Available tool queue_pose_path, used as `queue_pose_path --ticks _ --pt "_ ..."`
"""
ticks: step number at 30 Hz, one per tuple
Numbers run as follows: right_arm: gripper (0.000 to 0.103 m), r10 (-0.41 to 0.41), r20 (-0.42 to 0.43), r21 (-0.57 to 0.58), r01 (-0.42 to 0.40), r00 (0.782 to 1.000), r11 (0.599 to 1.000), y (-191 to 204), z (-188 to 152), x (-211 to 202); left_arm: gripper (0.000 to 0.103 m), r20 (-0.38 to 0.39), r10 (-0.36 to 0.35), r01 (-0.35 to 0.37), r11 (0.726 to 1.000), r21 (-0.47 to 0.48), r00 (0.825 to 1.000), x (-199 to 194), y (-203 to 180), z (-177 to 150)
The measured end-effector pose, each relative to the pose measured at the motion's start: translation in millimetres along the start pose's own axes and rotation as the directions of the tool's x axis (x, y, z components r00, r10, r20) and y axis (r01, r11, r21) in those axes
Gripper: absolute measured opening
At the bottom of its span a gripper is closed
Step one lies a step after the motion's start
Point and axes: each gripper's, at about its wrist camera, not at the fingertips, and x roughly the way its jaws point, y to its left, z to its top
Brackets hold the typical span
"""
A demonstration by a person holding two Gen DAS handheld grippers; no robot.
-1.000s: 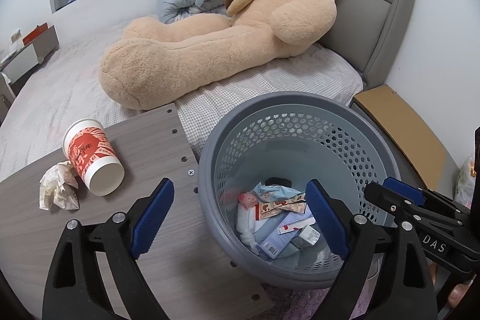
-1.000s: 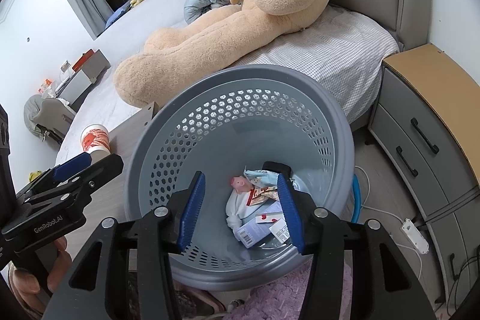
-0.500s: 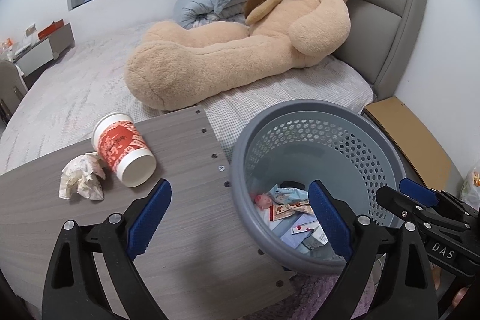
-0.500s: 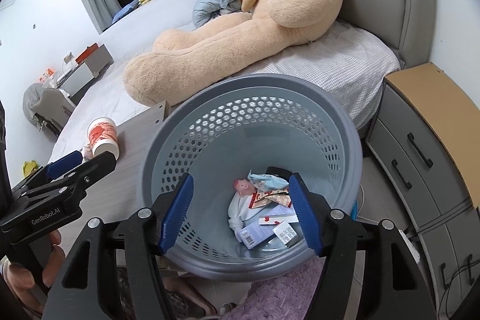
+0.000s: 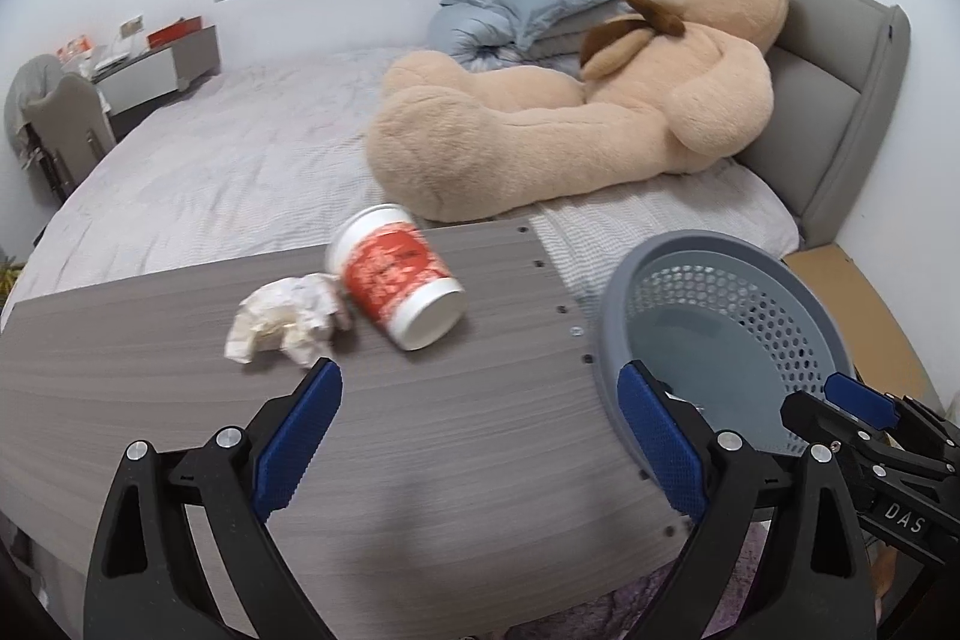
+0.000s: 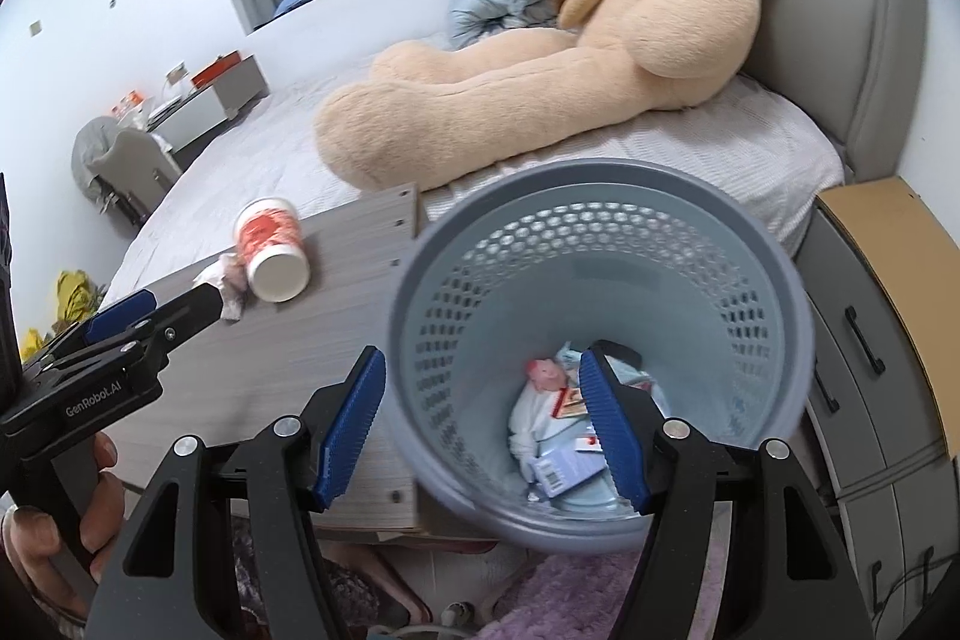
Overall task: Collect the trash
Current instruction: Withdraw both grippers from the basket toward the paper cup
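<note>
Item: paper cup (image 5: 399, 283), red and white, lying on its side on the grey wooden table (image 5: 420, 460); long axis ran from the far left to the near right, open mouth turned toward the near right corner.

Item: crumpled tissue (image 5: 287, 319), white, touching the cup's left side.

Item: bin (image 6: 600, 358), grey-blue, perforated wall, standing just off the table's right edge beside the bed; wrappers and small packets lay at its bottom.

Left claw (image 5: 477, 439): jaws wide apart, nothing between them, poised over bare table. Cup and tissue lay ahead of it, slightly left.

Right claw (image 6: 483, 430): jaws spread wide, empty, straddling the bin's near rim without touching it.

Note: the left claw was the nearer to both remaining pieces; the cup's slanted axis would likely call for closing the jaws across its width.

Also present: large teddy bear (image 5: 570, 112) on the bed.
</note>
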Motion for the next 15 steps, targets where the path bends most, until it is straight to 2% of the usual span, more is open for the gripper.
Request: queue_pose_path --ticks 15 --pt "0.065 0.08 -0.049 -0.066 -0.083 0.996 0.994 75 0 33 0.091 -0.007 0.152 -0.151 0.979 -0.138 0.988 -4 105 -25"
